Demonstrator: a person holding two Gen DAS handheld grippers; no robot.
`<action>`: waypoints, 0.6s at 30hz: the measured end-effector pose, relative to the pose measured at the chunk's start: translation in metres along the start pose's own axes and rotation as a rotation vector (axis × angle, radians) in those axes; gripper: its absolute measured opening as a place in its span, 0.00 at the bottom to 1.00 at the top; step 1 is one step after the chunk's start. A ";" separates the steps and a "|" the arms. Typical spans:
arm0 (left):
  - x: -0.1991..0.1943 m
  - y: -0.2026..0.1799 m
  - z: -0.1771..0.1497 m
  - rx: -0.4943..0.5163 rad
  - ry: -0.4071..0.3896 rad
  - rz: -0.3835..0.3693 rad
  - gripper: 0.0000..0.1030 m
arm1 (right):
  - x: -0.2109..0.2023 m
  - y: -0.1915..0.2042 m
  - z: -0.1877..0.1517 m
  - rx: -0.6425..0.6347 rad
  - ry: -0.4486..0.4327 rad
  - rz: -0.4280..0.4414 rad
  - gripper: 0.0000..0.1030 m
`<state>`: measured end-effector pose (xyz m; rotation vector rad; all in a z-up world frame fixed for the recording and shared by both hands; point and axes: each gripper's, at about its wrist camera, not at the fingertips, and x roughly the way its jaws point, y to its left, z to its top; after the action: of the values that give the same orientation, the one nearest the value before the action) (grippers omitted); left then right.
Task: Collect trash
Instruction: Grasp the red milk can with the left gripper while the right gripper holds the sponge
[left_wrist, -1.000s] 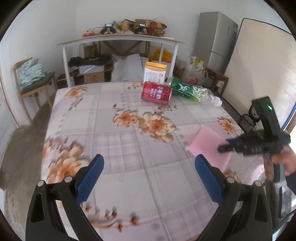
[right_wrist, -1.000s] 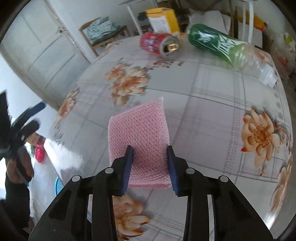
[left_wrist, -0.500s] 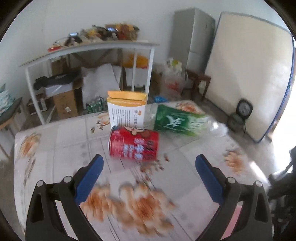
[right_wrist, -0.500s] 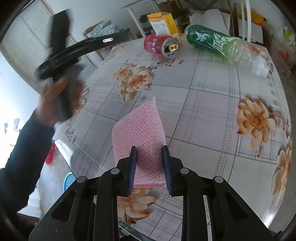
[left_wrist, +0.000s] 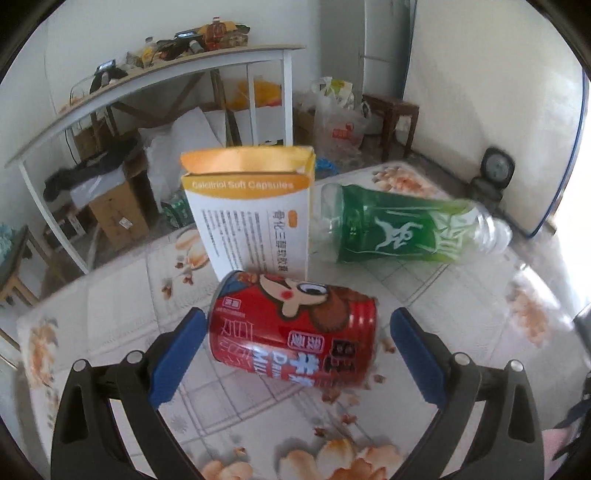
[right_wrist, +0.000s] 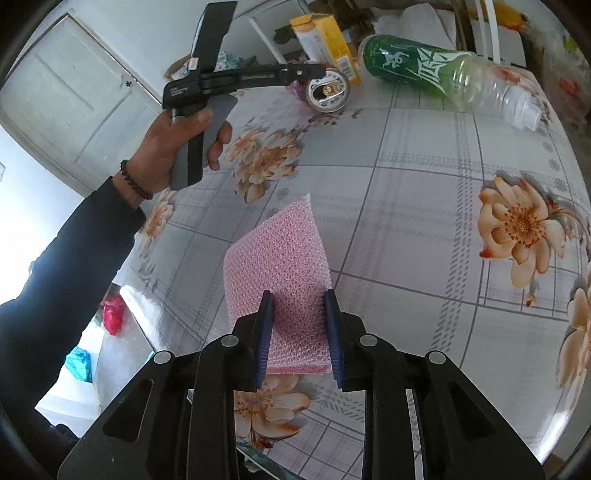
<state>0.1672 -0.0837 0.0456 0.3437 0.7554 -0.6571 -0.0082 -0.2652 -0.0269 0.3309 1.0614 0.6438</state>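
A red drink can (left_wrist: 295, 332) lies on its side on the flowered tablecloth (left_wrist: 461, 295), between the wide-apart fingers of my left gripper (left_wrist: 295, 354); neither pad presses on it. Behind the can stands an orange-and-white capsule box (left_wrist: 255, 214), with a green plastic bottle (left_wrist: 406, 229) lying to its right. In the right wrist view, my right gripper (right_wrist: 297, 325) is shut on a pink bubble-wrap sheet (right_wrist: 277, 251), held just above the cloth. The same can (right_wrist: 328, 92), box (right_wrist: 325, 40) and bottle (right_wrist: 436, 70) lie at the table's far side there.
A hand (right_wrist: 177, 140) in a dark sleeve holds the left gripper over the table's left side. Beyond the table stand a white shelf frame (left_wrist: 255, 92), cardboard boxes (left_wrist: 118, 214) and plastic bags (left_wrist: 340, 122). Red and blue bags (right_wrist: 110, 317) lie on the floor left of the table.
My left gripper swept across the table to the far end and now has the red can between its open fingers. My right gripper stayed put and narrowed on the pink sheet.
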 end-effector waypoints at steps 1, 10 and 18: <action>0.002 -0.002 0.002 0.013 -0.001 0.012 0.95 | 0.000 0.000 0.000 0.001 0.001 0.001 0.24; 0.028 0.008 0.000 0.021 0.071 -0.048 0.93 | 0.000 -0.002 0.002 0.006 0.008 0.004 0.24; 0.003 0.012 -0.020 -0.068 0.019 -0.109 0.87 | -0.001 0.001 -0.002 0.006 -0.008 0.013 0.24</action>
<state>0.1660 -0.0653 0.0306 0.2482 0.8164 -0.7300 -0.0107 -0.2653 -0.0262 0.3455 1.0547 0.6501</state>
